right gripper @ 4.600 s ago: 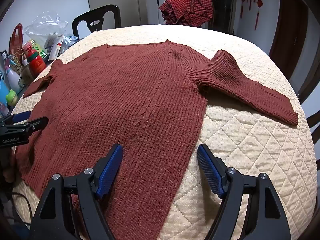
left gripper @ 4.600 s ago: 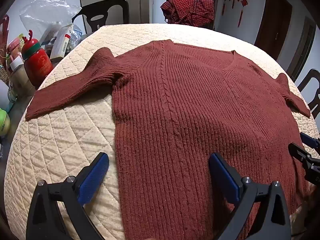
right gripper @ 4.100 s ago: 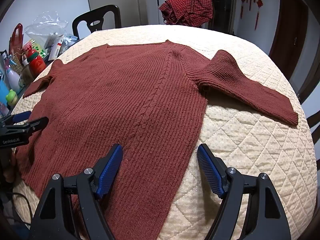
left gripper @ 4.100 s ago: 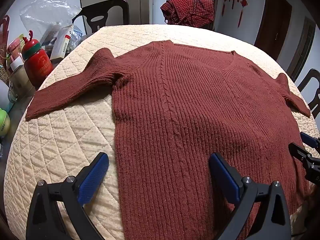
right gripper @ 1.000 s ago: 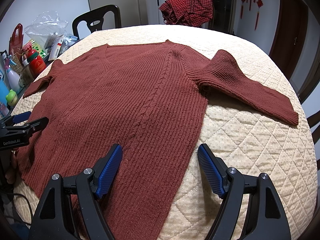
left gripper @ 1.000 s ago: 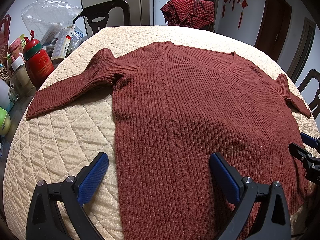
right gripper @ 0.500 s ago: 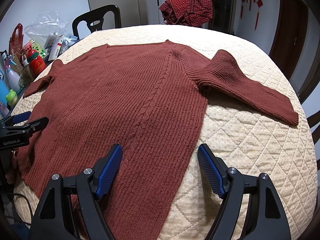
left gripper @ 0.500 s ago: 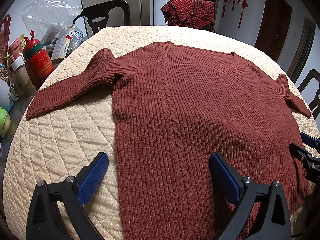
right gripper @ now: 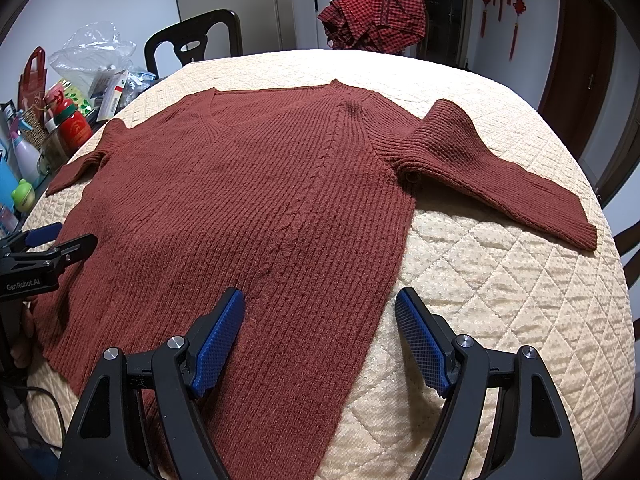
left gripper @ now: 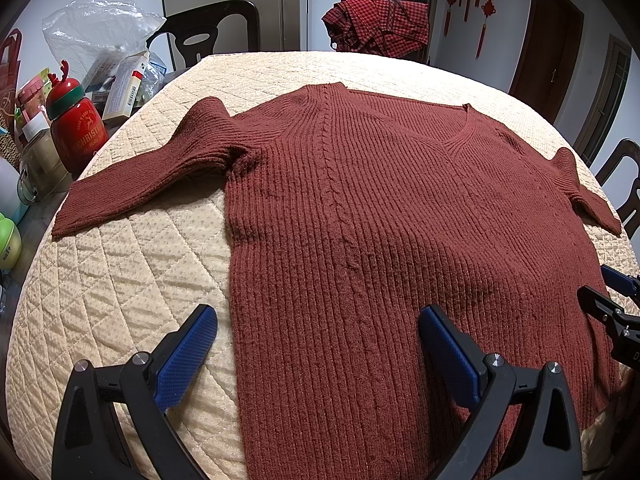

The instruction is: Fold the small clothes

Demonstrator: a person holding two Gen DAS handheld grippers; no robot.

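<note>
In your left wrist view, the sweater (left gripper: pixel 384 248) lies flat and face up on the quilt (left gripper: pixel 120 280) that covers the tabletop. Its long axis runs from the hem near you to the V-neck at the far side, so the collar points away from you. One sleeve (left gripper: pixel 144 176) stretches out to the left, angled a little back toward you; the other sleeve is only partly visible at the right edge. Your left gripper (left gripper: pixel 316 344) has its jaws spread wide, holding nothing. They straddle the sweater's left side edge near the hem: one blue pad (left gripper: pixel 188 356) sits over bare quilt, the other over the knit. You cannot tell whether the pads touch the fabric. The right gripper shows at the right edge, over the sweater's other side.

In your right wrist view, the sweater (right gripper: pixel 248 216) again points collar away, hem toward you. The right sleeve (right gripper: pixel 492 176) runs out to the right and slightly back. Your right gripper (right gripper: pixel 320 328) is also wide open and empty, straddling the right side edge near the hem. The left gripper (right gripper: pixel 60 246) appears at the left edge, over the hem corner. A checked garment (right gripper: pixel 372 20) is heaped at the far end.
</note>
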